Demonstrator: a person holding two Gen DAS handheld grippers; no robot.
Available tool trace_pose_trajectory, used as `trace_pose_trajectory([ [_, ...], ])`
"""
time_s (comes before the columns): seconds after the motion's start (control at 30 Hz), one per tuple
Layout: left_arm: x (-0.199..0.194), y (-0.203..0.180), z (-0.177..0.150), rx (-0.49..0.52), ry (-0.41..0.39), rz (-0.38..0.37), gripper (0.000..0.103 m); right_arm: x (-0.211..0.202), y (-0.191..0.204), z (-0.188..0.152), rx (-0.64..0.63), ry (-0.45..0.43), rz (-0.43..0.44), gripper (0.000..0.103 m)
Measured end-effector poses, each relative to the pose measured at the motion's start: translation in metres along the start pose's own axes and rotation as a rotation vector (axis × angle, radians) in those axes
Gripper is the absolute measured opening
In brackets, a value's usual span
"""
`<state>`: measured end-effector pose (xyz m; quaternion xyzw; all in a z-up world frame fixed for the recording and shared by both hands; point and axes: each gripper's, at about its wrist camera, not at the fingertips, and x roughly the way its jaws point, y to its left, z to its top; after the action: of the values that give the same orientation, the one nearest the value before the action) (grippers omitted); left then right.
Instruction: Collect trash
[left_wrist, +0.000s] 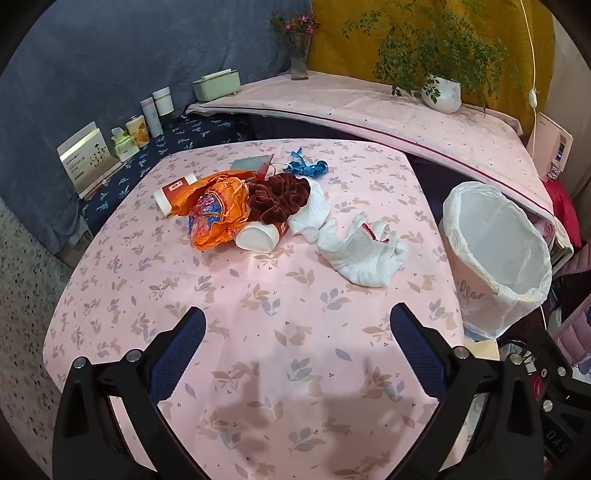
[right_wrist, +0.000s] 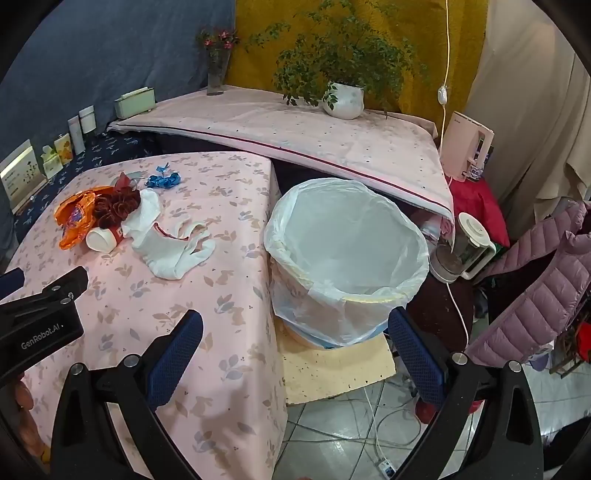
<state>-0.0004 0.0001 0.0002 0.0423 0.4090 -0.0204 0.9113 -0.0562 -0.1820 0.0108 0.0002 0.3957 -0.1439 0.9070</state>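
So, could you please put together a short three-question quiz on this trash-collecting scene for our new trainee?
1. True or false: the trash bin stands on the pink table.
2. Which lies nearest the bin: A) white cloth, B) orange wrapper, C) blue ribbon?
3. Are the left gripper and right gripper open or shut?

Key: 1. False, it stands beside the table. 2. A. 3. Both open, holding nothing.
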Motion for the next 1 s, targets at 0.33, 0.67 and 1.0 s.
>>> trace_pose_trajectory([
  [0.33,-0.004,-0.001,0.003,0.002,0.009,-0.002,0.095,-0.004,-0.001,-0.001,-0.006,-0.004,-0.001,0.096],
  [0.67,-0.009,-0.002,0.001,0.006,-0.001,-0.003,0.095,-0.005,0.000,0.000,-0.012,-0.006,-0.013,0.096],
  [1.0,-0.009,-0.003,0.001,0.005,0.000,-0.005,0.095,-0.011,-0.005,0.002,-0.009,-0.004,-0.026,0.096],
])
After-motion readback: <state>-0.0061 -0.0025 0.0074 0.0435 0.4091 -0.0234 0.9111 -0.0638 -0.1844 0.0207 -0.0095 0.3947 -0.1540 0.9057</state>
